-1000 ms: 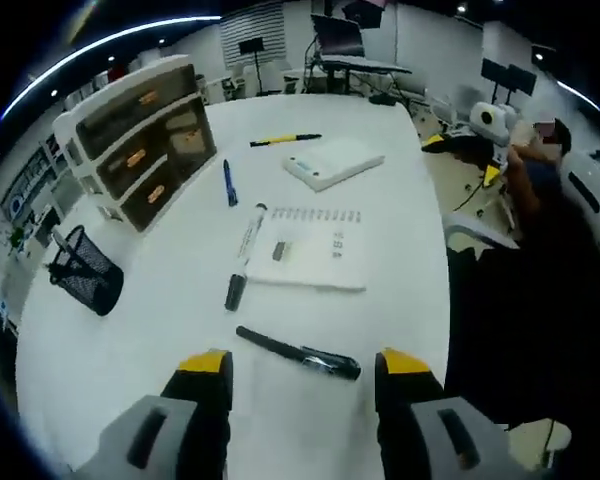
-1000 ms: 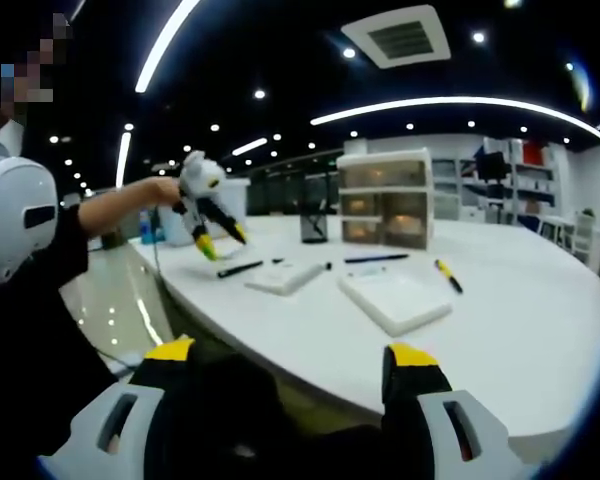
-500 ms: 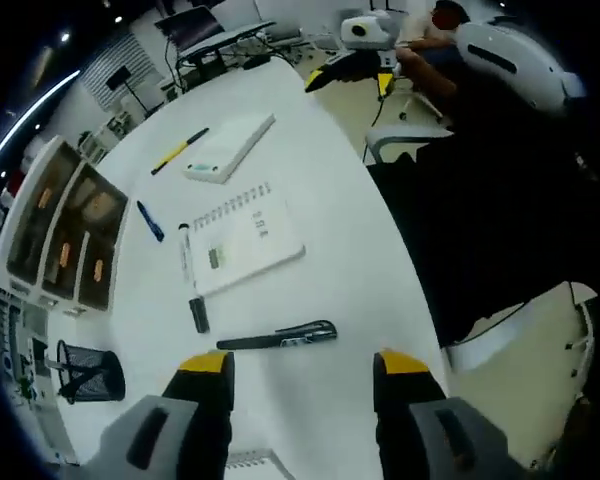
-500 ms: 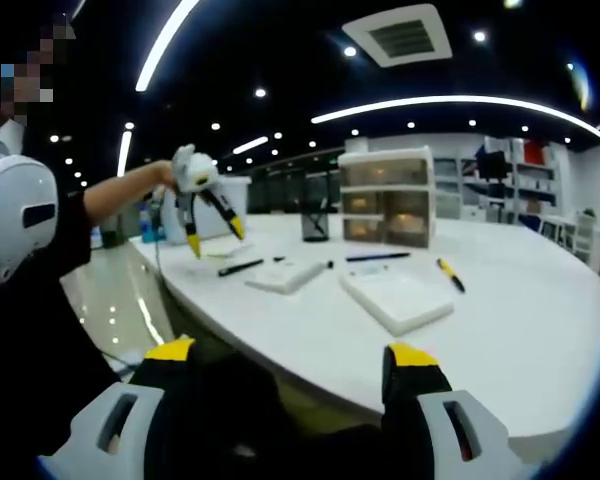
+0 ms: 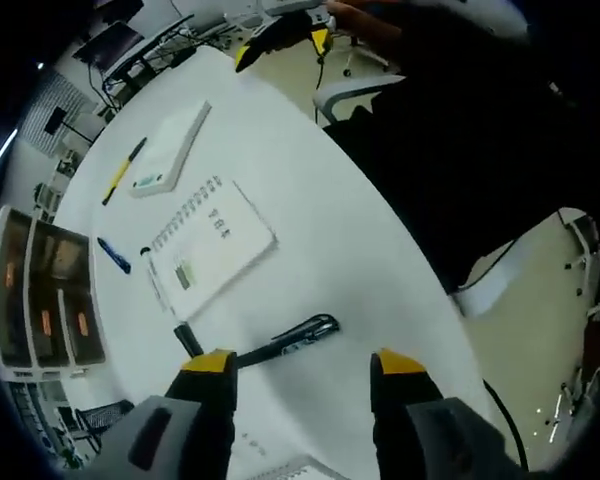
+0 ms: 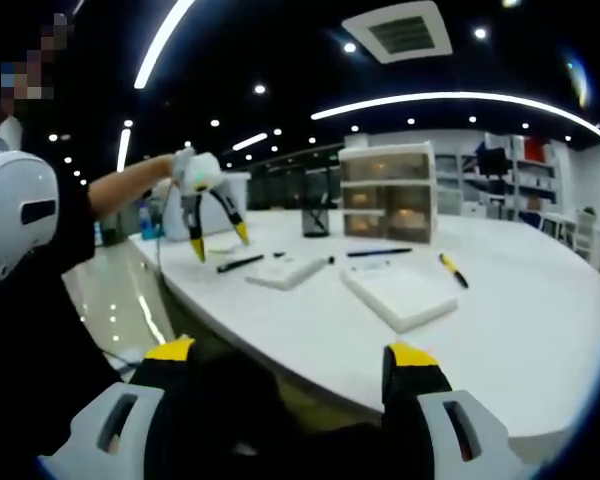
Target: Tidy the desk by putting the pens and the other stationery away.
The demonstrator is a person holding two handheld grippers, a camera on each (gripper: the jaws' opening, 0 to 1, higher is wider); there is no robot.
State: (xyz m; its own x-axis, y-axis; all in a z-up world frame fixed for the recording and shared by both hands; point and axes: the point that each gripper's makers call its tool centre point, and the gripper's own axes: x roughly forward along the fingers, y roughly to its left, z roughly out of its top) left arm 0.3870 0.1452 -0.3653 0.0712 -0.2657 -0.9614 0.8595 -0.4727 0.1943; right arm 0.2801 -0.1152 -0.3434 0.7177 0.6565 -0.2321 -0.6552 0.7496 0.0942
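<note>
On the white counter (image 5: pixel 310 210), a black pen (image 5: pixel 280 343) lies just ahead of the left tool (image 5: pixel 302 372), jaws spread, beside a spiral notebook (image 5: pixel 208 250). The right tool (image 6: pixel 290 360) hangs spread off the counter's edge.

From the left gripper view, my own yellow-tipped jaw covers one end of the black pen (image 5: pixel 285 340), so I can't tell where that end stops. The black marker (image 5: pixel 187 338) beside the spiral notebook (image 5: pixel 212 248) also runs under that jaw. The print on the notebook's cover is too small for me to read. The drawer unit (image 5: pixel 42 300) sits in the dark at the view's edge, its contents just orange smudges. In the right gripper view, the pens by the left hand-held gripper (image 6: pixel 218 241) are thin dark streaks I can't tell apart, and the mesh pen cup (image 6: pixel 315 222) is too distant to see inside.
</note>
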